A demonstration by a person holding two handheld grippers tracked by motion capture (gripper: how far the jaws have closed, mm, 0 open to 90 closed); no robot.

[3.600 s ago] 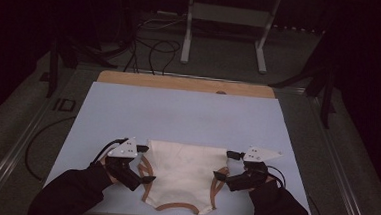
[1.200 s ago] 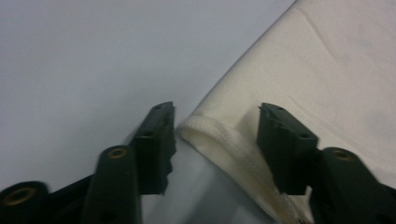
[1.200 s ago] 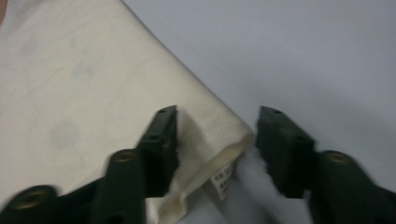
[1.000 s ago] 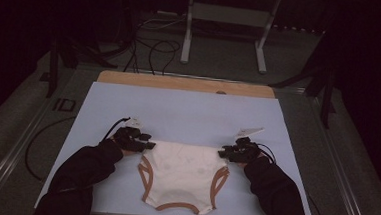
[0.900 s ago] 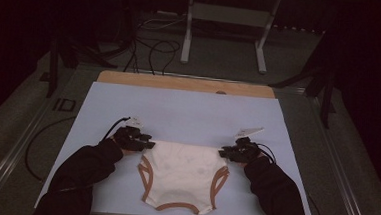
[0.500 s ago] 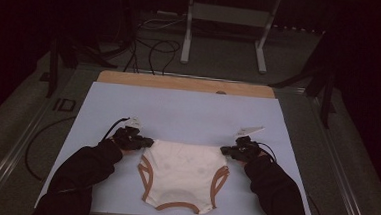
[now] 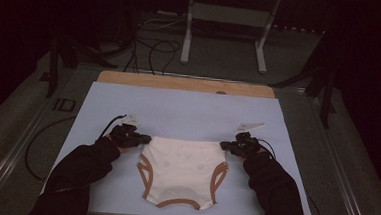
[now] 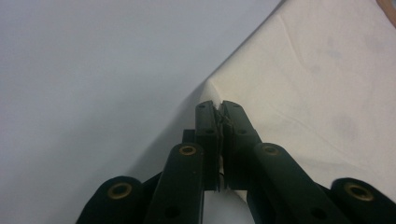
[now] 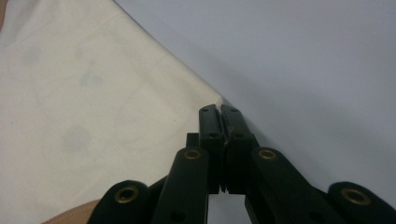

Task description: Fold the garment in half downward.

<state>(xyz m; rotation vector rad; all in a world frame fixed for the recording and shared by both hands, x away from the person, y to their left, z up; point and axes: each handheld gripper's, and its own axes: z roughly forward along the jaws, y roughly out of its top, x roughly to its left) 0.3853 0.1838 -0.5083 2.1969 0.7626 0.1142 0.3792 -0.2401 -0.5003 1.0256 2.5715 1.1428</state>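
Bodysuit (image 7: 182,169) top corners now pinched: L gripper (image 8: 218,108) & R gripper (image 9: 219,110) fingers just clamped shut on cloth, ready to lift/fold.

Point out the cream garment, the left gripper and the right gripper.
cream garment (image 7: 182,169), high view, middle of its front.
left gripper (image 8: 217,112), left gripper view, jaw tips.
right gripper (image 9: 219,114), right gripper view, jaw tips.

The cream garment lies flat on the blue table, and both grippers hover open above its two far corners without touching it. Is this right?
Not quite. The cream garment does lie flat on the blue table, but the grippers are not open. The left gripper is shut on one far corner, as the left gripper view shows, and the right gripper is shut on the other, as the right gripper view shows.
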